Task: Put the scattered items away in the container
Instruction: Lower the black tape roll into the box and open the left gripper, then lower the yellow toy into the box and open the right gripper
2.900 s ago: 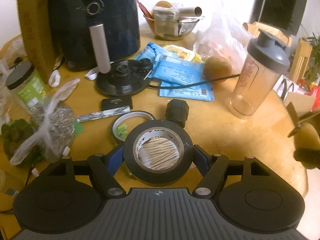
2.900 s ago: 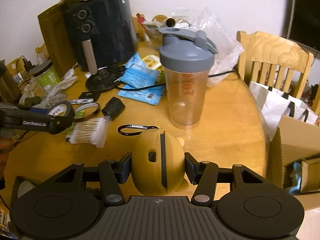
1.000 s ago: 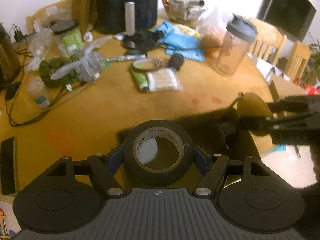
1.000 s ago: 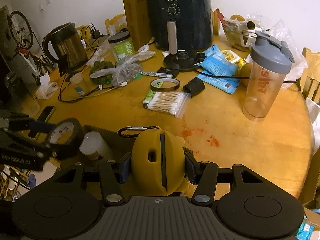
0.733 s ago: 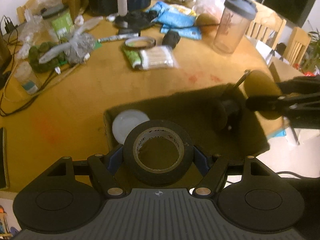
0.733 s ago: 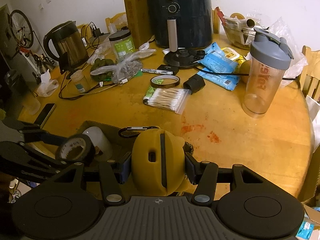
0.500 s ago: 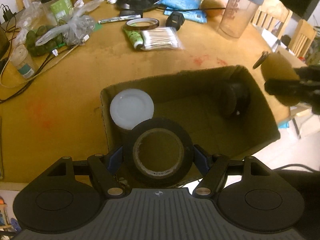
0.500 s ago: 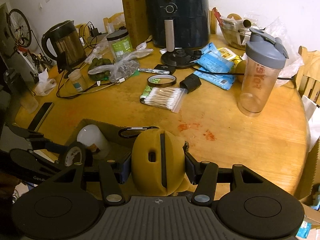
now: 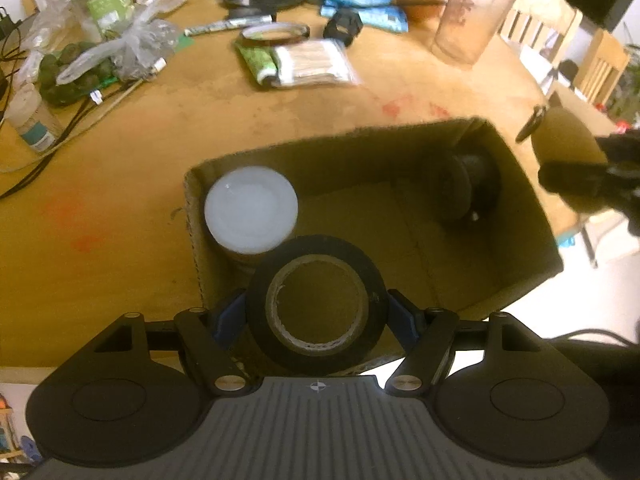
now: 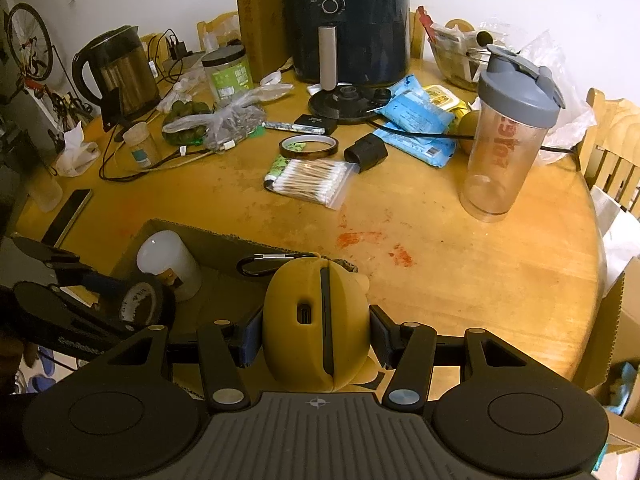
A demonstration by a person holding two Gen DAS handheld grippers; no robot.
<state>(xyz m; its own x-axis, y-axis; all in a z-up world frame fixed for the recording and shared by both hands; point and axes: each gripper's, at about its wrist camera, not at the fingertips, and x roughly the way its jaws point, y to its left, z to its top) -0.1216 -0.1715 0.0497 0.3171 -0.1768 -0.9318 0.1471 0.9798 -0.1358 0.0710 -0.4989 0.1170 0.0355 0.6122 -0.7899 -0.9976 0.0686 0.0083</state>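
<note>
My left gripper (image 9: 316,314) is shut on a black tape roll (image 9: 316,256), held over the near side of an open cardboard box (image 9: 520,184) at the table's front edge. Inside the box stand a white-lidded jar (image 9: 251,209) at the left and a dark round object (image 9: 468,188) at the right. My right gripper (image 10: 314,338) is shut on a yellow rounded case (image 10: 316,316) with a black carabiner (image 10: 264,263), hovering over the box's right end (image 10: 224,240). In the right wrist view the left gripper's tape roll (image 10: 140,300) hangs low inside the box.
On the round wooden table (image 10: 440,248) lie a bag of cotton swabs (image 10: 310,182), a brown tape ring (image 10: 308,147), a black adapter (image 10: 366,152), blue packets (image 10: 416,120), a shaker bottle (image 10: 506,136), an air fryer (image 10: 348,20), a kettle (image 10: 116,72) and a phone (image 10: 68,216).
Both grippers pulled back from the cluttered table centre to the box at the front edge. My left gripper lowered the tape roll over the box; the yellow case came over its right end.
</note>
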